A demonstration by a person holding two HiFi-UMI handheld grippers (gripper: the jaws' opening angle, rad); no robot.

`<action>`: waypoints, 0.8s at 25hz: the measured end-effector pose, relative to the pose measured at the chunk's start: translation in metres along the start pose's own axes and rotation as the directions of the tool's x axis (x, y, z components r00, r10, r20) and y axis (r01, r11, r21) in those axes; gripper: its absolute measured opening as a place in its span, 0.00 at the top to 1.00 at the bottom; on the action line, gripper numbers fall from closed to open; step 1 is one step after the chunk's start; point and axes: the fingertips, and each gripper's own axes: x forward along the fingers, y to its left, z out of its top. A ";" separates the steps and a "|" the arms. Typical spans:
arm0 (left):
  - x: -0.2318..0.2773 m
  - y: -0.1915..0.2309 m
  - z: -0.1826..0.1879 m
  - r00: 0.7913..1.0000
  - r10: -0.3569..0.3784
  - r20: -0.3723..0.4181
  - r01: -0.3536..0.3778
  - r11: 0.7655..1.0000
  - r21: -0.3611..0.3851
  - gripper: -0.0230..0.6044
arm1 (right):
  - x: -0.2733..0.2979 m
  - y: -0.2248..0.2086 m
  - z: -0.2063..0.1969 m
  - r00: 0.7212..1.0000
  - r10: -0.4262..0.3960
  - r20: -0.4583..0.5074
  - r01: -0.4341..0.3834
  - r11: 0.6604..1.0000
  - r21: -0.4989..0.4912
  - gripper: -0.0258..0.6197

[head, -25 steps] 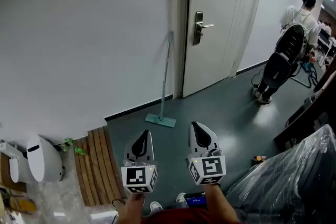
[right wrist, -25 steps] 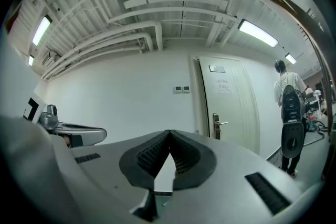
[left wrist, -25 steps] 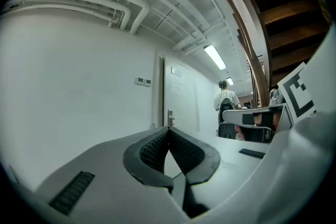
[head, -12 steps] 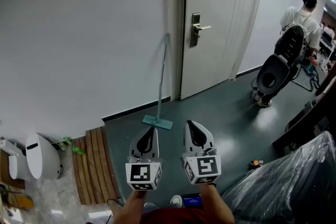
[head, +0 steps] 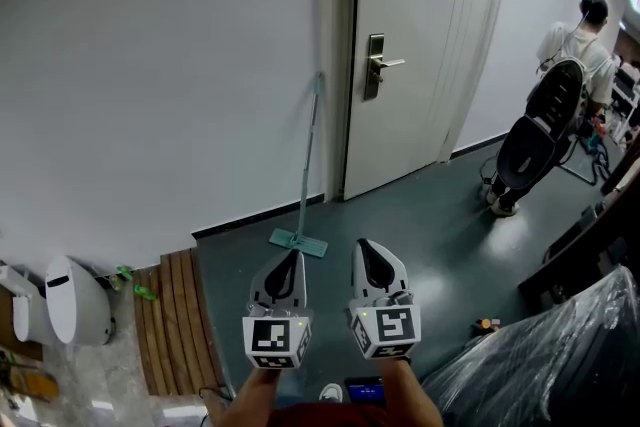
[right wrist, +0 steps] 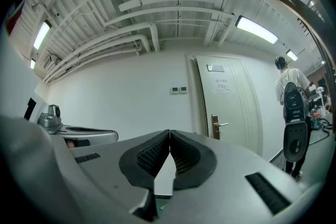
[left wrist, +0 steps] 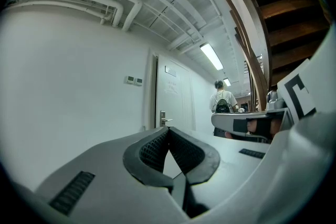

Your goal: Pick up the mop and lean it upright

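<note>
The mop (head: pixel 306 165), a thin pole on a flat teal rectangular head, is leaning upright against the smooth white wall (head: pixel 150 95) beside the door (head: pixel 400 45), its pole fading faintly into the wall. The left hand-held gripper (head: pixel 288 260) and the right hand-held gripper (head: pixel 366 248) are pressing their ribbed pads together, empty.

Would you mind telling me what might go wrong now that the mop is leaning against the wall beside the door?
The mop leans at a slant with its head on the smooth floor; the head may slide out and the handle drop.
It stands close beside the door; anyone coming through might knock it.
The left gripper and right gripper are both shut, empty and well short of it, so catching a fall looks unlikely.
</note>
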 end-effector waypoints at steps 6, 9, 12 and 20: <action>0.021 0.028 -0.006 1.000 -0.007 0.007 0.007 1.000 0.007 0.94 | 0.035 0.009 -0.008 1.000 0.003 0.004 -0.003 1.000 -0.002 0.93; 0.034 0.050 -0.009 1.000 -0.002 -0.001 0.002 1.000 -0.005 0.94 | 0.061 0.017 -0.011 1.000 0.015 0.005 -0.015 1.000 -0.006 0.93; 0.049 0.071 -0.011 1.000 0.006 0.000 -0.006 1.000 -0.012 0.94 | 0.085 0.021 -0.016 1.000 0.019 0.002 -0.019 1.000 0.003 0.93; 0.088 0.118 -0.016 1.000 0.016 -0.004 -0.016 0.999 -0.033 0.94 | 0.143 0.028 -0.026 1.000 0.012 -0.011 -0.011 1.000 0.009 0.93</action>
